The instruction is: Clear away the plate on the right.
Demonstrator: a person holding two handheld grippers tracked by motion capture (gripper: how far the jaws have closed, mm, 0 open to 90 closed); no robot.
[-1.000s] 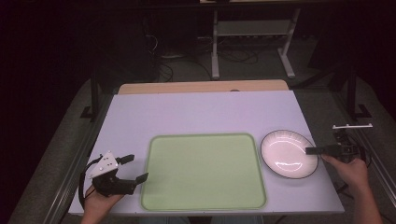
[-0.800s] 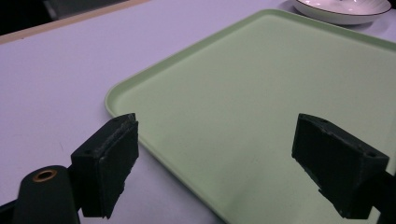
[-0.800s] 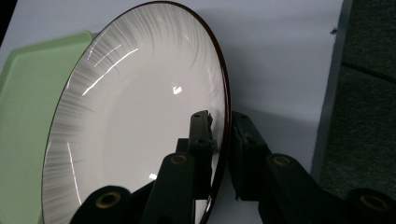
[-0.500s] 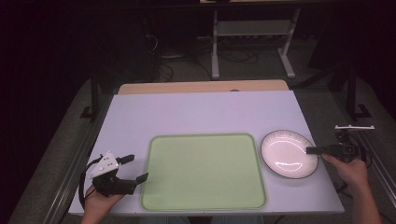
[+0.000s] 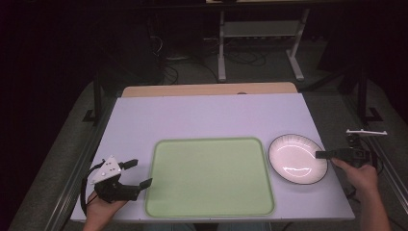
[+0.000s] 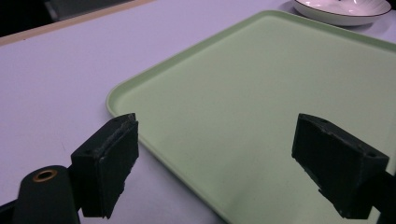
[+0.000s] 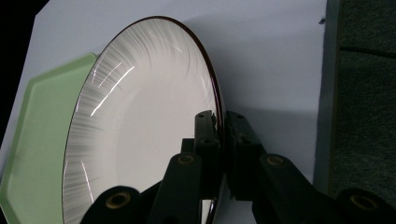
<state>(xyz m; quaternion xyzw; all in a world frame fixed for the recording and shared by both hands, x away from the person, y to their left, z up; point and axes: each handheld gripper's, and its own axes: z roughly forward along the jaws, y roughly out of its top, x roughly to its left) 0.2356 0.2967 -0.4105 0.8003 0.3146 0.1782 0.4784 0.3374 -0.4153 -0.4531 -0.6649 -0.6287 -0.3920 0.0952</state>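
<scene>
A white plate [image 5: 296,159] with a dark rim rests on the table right of a light green tray [image 5: 210,176]. My right gripper [image 5: 321,154] is shut on the plate's right rim; in the right gripper view the two jaws pinch the plate [image 7: 140,116] edge between them, gripper [image 7: 223,122]. My left gripper [image 5: 138,173] sits open at the table's front left, just off the tray's left edge. In the left gripper view its gripper [image 6: 229,158] has wide-spread jaws that frame the tray [image 6: 261,93] corner, and the plate [image 6: 343,8] lies far off.
The white table [image 5: 207,115] has bare room behind the tray. A wooden strip [image 5: 207,89] runs along its far edge. Metal rails flank the table's sides, and a stand [image 5: 260,33] with cables sits on the floor beyond.
</scene>
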